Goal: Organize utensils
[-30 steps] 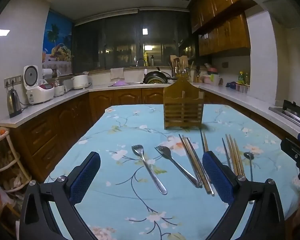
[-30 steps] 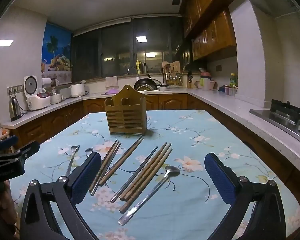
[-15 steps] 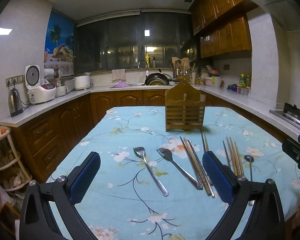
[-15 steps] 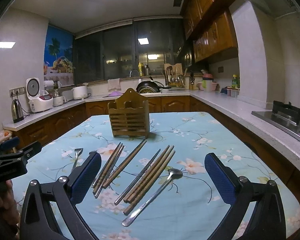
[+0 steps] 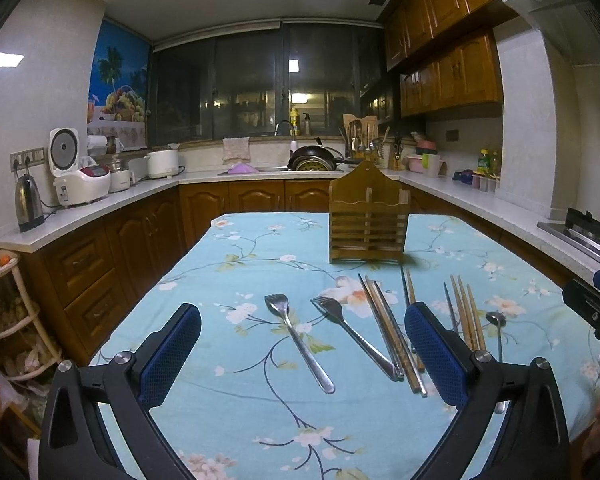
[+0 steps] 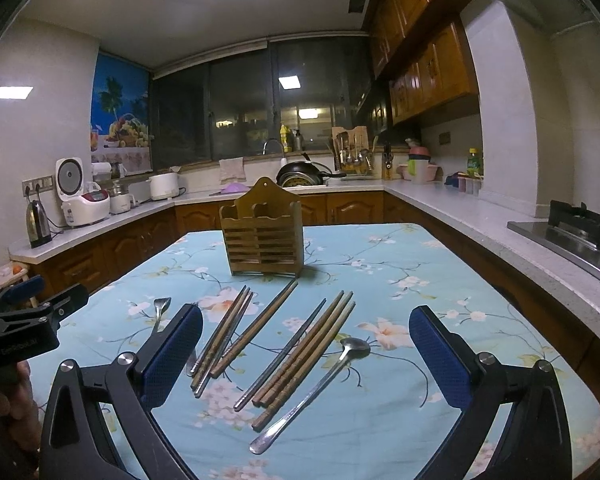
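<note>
Both grippers have pulled back/up a bit over the last sec: cutlery sits slightly lower in each view, holder and more of the cloth are visible, but nothing on the table has moved. So no progress yet, still approach phase imo. Left gripper (image 5: 302, 354) jaws wide open, empty, hovering above the cloth w/ the two forks (image 5: 298, 340) lying flat between the pads. Right gripper (image 6: 306, 354) same: fully spread, nothing held, framing the chopsticks (image 6: 300, 350) and the spoon (image 6: 312, 388). Wooden holder (image 6: 265, 234) stands upright at the far middle of the table (image 6: 400, 420), well apart from both grippers, looks empty from here, though the inside of the compartments isn't visible. All utensils still loose: forks on the left, one chopstick bundle (image 6: 224, 334) mid, a steel pair + wooden ones further right, spoon rightmost. Chopsticks overlap/touch in bundles, so singling one out will be fiddly; flat steel handles on cloth = thin grab. Whichever side goes first needs to drop down and close.
</note>
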Motion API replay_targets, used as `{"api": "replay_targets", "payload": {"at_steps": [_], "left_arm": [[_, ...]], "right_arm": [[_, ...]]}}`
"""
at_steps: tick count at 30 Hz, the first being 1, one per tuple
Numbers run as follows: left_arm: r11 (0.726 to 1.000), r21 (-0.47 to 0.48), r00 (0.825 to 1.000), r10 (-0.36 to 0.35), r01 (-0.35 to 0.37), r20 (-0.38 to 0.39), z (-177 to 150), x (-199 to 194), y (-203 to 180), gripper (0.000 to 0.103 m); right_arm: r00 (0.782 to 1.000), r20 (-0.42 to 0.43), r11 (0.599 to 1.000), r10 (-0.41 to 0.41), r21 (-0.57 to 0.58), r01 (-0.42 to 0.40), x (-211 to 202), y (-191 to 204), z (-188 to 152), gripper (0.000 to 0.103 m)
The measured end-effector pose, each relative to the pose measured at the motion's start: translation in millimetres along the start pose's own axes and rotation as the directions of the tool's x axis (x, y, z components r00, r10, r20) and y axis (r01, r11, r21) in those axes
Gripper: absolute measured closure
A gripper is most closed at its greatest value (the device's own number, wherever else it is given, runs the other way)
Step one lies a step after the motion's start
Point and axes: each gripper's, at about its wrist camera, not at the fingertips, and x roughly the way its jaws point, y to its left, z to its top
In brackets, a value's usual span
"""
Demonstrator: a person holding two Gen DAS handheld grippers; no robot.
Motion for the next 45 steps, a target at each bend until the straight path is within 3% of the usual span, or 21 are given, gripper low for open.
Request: {"api": "replay_targets", "payload": {"at_steps": [14,27,35,41,45], "left_arm": [[1.000,-0.014,1.000,-0.012,0.012,-0.021,2,7,0,0.001],[0.994,-0.101,0.988,-0.059,0.045,-0.143,14,34,18,0.001],[0.993,-0.102,0.982,-0.074,0.057,-0.172,19,48,19,0.001],[0.993,-0.099,0.974,-0.089,0.069,-0.209,27,63,20,0.001],[0.989,-0.111,0.954,-0.120,0.093,-0.275,32,84,22,0.011]], "right_arm": [[1.000,-0.018,1.000,0.009,0.002,-0.009,5,3,-2,0.000],[0.994,-0.108,0.999,0.018,0.039,-0.014,26,-6,-5,0.000],[0.990,-0.139,0.998,0.017,0.062,-0.008,34,-12,-6,0.000],[0.984,-0.173,0.996,0.036,0.092,-0.020,44,-18,-6,0.000],[0.978,-0.201,0.990,0.058,0.139,-0.030,53,-27,-7,0.001]]}}
